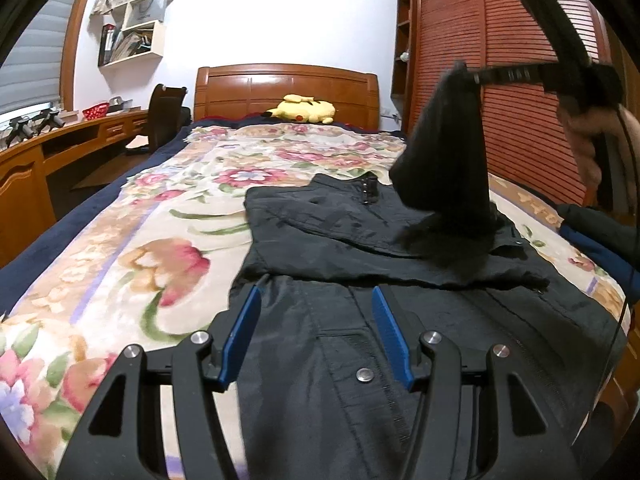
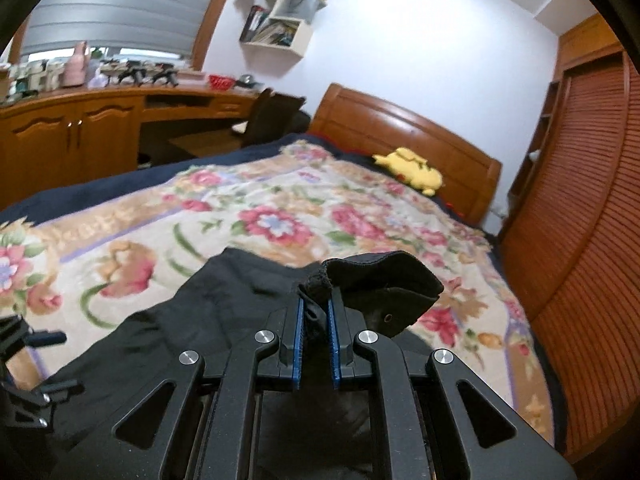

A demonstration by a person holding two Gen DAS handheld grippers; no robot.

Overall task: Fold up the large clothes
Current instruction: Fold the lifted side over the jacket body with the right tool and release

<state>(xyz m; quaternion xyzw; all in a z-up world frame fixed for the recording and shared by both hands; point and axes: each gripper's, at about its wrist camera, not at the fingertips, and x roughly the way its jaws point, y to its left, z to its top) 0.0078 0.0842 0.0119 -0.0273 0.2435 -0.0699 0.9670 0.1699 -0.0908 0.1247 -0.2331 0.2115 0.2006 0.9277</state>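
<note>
Nearest the foot of the bed, the left gripper (image 1: pixel 316 320) hovers with its blue pads apart and nothing between them, just over the near end of the black jacket (image 1: pixel 360 248), which lies on the floral blanket (image 1: pixel 168 216) with its long axis running from 6 o'clock toward 12, collar end toward the headboard (image 1: pixel 286 88). At about 2 o'clock the right gripper (image 2: pixel 316 312) is clamped on a black sleeve cuff (image 2: pixel 384 276), holding it up above the jacket. Farther off, a yellow plush toy (image 1: pixel 302 109) lies by the headboard.

Black jacket (image 1: pixel 360 240), floral pink-and-cream blanket (image 1: pixel 160 208), yellow plush toy (image 1: pixel 304 109), blue-padded tools.
</note>
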